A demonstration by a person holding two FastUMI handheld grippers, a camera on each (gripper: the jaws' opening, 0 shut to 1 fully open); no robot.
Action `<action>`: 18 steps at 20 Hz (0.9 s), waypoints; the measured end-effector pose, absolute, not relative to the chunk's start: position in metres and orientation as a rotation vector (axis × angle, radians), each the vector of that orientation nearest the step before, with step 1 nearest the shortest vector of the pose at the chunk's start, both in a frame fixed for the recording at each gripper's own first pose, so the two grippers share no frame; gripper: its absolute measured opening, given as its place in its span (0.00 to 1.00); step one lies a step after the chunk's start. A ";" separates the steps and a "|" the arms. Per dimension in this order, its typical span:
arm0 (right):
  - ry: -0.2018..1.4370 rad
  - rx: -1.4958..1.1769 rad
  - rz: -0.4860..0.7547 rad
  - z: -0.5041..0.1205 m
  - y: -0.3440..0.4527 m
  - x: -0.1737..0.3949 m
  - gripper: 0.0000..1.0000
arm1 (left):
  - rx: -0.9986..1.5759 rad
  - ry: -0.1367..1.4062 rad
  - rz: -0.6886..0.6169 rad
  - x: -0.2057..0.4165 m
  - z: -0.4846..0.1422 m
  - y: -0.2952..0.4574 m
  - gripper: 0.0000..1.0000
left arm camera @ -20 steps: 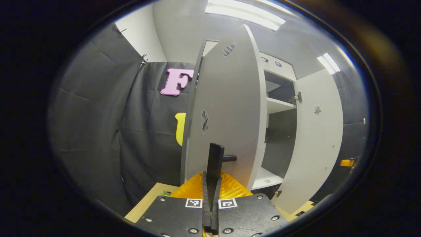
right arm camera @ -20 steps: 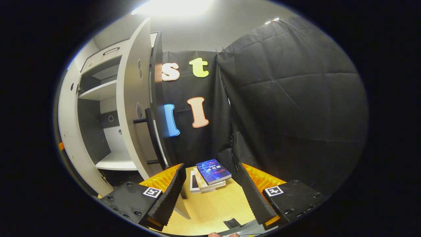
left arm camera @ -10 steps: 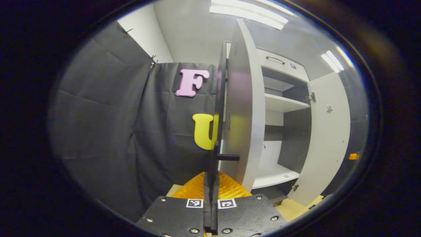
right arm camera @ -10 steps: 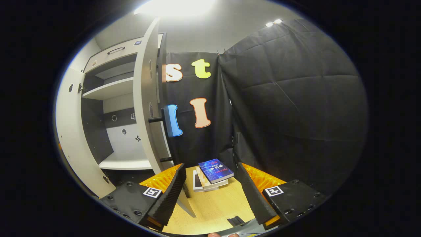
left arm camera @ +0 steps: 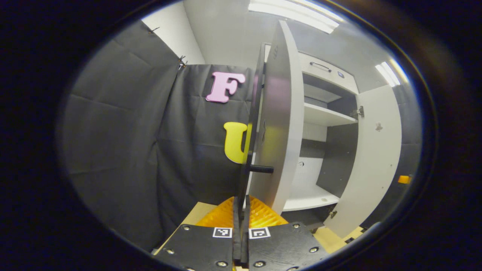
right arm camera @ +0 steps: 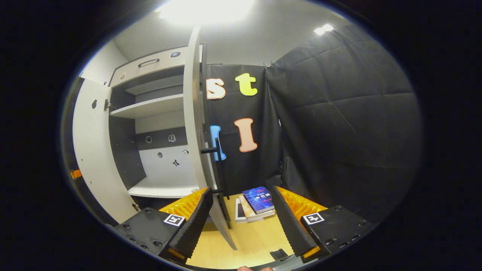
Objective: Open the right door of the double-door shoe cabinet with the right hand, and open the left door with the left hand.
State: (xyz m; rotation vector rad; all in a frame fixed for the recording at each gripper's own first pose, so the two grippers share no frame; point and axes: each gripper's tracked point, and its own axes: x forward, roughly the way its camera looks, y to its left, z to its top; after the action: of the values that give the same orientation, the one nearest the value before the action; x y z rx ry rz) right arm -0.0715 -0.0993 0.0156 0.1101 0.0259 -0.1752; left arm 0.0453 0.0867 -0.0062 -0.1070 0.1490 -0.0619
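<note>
With both doors swung wide, my left tool (left arm camera: 241, 210) clamps the left door's handle (left arm camera: 246, 177), my right tool (right arm camera: 241, 218) gapes empty; next, release.

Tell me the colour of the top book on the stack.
Blue, on the book; clearest in the right gripper view.

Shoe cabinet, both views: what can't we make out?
- Left gripper view: the door handle lies edge-on between the fingers, so contact is unclear.
- Left door hides the cabinet's left half.
- Right gripper view: book cover print is too small; right door hides the interior behind it.
</note>
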 end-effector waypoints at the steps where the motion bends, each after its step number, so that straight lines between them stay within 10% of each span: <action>1: 0.026 0.101 -0.166 0.016 -0.100 -0.070 0.92 | -0.128 0.135 -0.057 0.040 0.003 0.086 0.01; 8: 0.037 0.023 -0.017 0.033 -0.105 -0.044 0.97 | -0.191 0.012 0.059 0.004 0.043 0.057 0.05; 9: 0.040 0.010 0.011 0.034 -0.103 -0.040 0.97 | -0.195 0.001 0.077 -0.002 0.044 0.055 0.12; 12: 0.032 0.014 0.108 0.042 -0.095 -0.034 0.98 | -0.149 0.001 0.139 -0.024 0.044 0.042 0.93; 18: 0.079 0.059 0.258 0.050 -0.087 -0.044 0.98 | -0.066 0.005 0.226 -0.038 0.040 0.003 0.94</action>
State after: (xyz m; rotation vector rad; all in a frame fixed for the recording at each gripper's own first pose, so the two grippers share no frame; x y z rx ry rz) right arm -0.0439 -0.0872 0.0504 0.0590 0.0792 0.2577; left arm -0.0376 0.0029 0.0399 -0.0665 0.0045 0.2257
